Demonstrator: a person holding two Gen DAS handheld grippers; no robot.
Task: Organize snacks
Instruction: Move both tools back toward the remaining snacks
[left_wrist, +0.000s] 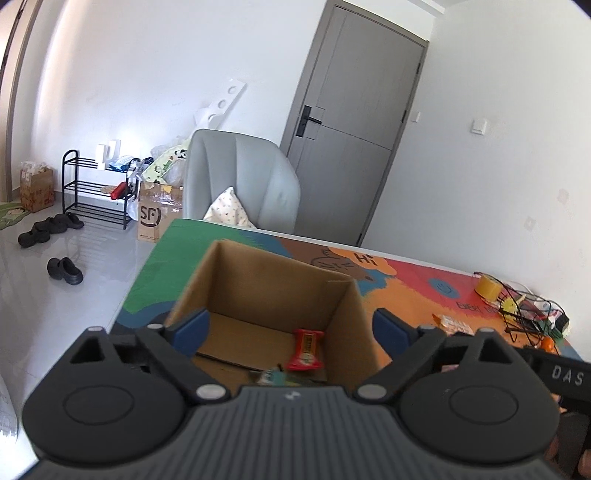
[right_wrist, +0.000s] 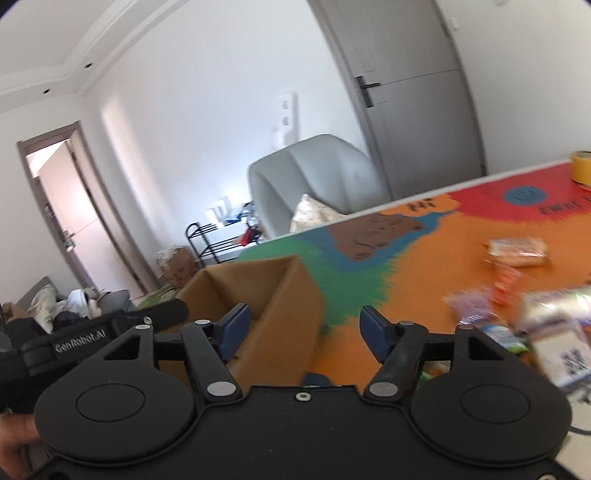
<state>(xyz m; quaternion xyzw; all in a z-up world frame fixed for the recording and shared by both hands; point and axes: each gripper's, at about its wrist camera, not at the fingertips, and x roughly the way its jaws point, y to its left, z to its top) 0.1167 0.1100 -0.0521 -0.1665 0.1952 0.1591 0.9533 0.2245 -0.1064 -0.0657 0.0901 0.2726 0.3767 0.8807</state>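
An open cardboard box (left_wrist: 280, 280) stands on the colourful table mat (left_wrist: 406, 295). Inside lie a red snack packet (left_wrist: 306, 350) and a dark green one (left_wrist: 271, 376). My left gripper (left_wrist: 291, 328) is open and empty, held over the box opening. My right gripper (right_wrist: 304, 328) is open and empty, just right of the box (right_wrist: 273, 295). Several snack packets lie blurred on the mat to its right, among them a pink one (right_wrist: 517, 253) and a purple one (right_wrist: 469, 306).
A yellow tape roll (left_wrist: 487, 287) and a black wire basket (left_wrist: 532, 314) sit at the mat's far right. A grey armchair (left_wrist: 240, 177) with a cushion stands behind the table. The floor on the left holds a shoe rack (left_wrist: 96, 188) and shoes.
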